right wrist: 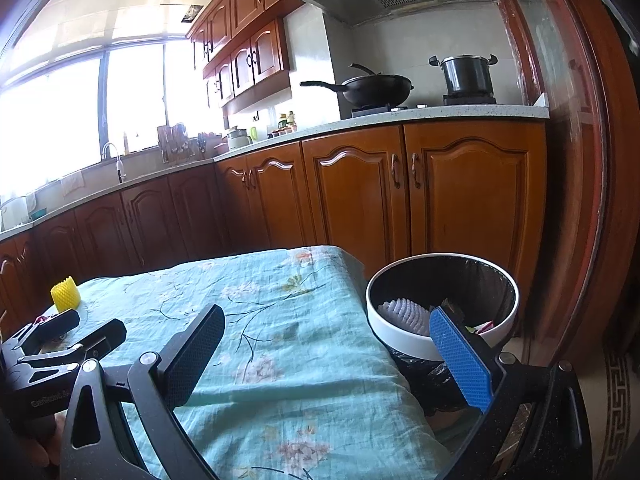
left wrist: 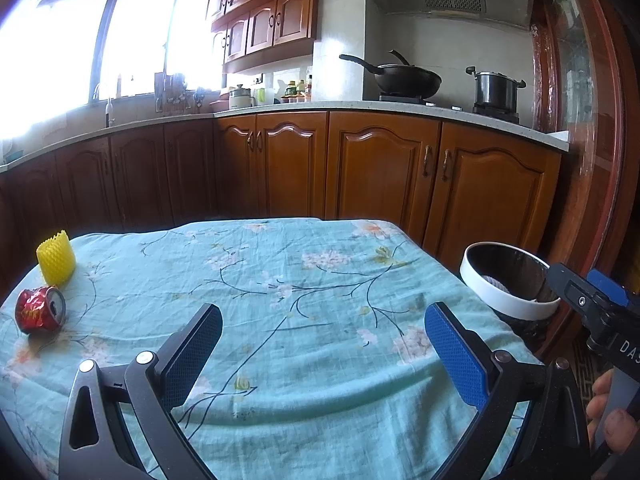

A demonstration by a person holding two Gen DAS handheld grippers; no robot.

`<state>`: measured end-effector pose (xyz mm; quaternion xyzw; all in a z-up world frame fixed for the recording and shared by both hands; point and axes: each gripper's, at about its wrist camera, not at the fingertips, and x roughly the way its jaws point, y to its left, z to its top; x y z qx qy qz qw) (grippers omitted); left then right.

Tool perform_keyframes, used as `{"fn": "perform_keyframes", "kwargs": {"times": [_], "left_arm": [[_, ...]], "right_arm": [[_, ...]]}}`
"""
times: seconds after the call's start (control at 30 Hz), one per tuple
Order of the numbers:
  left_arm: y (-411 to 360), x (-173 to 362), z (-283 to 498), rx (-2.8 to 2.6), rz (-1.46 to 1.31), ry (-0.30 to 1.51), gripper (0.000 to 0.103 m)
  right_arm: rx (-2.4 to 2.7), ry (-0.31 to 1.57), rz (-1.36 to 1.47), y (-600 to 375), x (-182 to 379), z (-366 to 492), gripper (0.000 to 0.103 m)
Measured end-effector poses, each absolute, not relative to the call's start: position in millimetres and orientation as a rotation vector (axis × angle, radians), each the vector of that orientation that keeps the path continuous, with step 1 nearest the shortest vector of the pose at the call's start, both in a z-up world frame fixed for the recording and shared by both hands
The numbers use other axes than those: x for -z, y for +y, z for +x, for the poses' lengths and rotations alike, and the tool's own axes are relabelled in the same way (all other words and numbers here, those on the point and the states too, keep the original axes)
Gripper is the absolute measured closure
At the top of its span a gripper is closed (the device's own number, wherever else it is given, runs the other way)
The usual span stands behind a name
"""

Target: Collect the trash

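Observation:
A crushed red can (left wrist: pixel 40 309) lies at the table's left edge, with a yellow foam net sleeve (left wrist: pixel 56 257) standing just behind it; the sleeve also shows in the right wrist view (right wrist: pixel 65 300). A white-rimmed trash bin (left wrist: pixel 508 280) with a black liner stands off the table's right side and holds a white foam net (right wrist: pixel 404 314) and other scraps. My left gripper (left wrist: pixel 324 356) is open and empty over the table's near middle. My right gripper (right wrist: pixel 328 356) is open and empty, its blue finger in front of the bin (right wrist: pixel 442 304).
The table wears a light blue floral cloth (left wrist: pixel 304 304). Brown kitchen cabinets (left wrist: pixel 360 172) run behind it, with a wok (left wrist: pixel 400 78) and a pot (left wrist: pixel 496 90) on the stove. A wooden door frame (right wrist: pixel 580 160) stands at the right.

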<state>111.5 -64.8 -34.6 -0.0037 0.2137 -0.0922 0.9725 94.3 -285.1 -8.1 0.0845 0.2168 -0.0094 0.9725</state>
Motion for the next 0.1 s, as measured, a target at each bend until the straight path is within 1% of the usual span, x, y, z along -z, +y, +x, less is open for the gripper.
{"fn": "perform_keyframes", "kwargs": {"times": [0.1], "left_arm": [[-63.9,36.4,116.4,0.187,-0.011,0.443,0.001]], "right_arm": [[0.019,0.445,0.174,-285.3,9.4,99.0,0.0]]}}
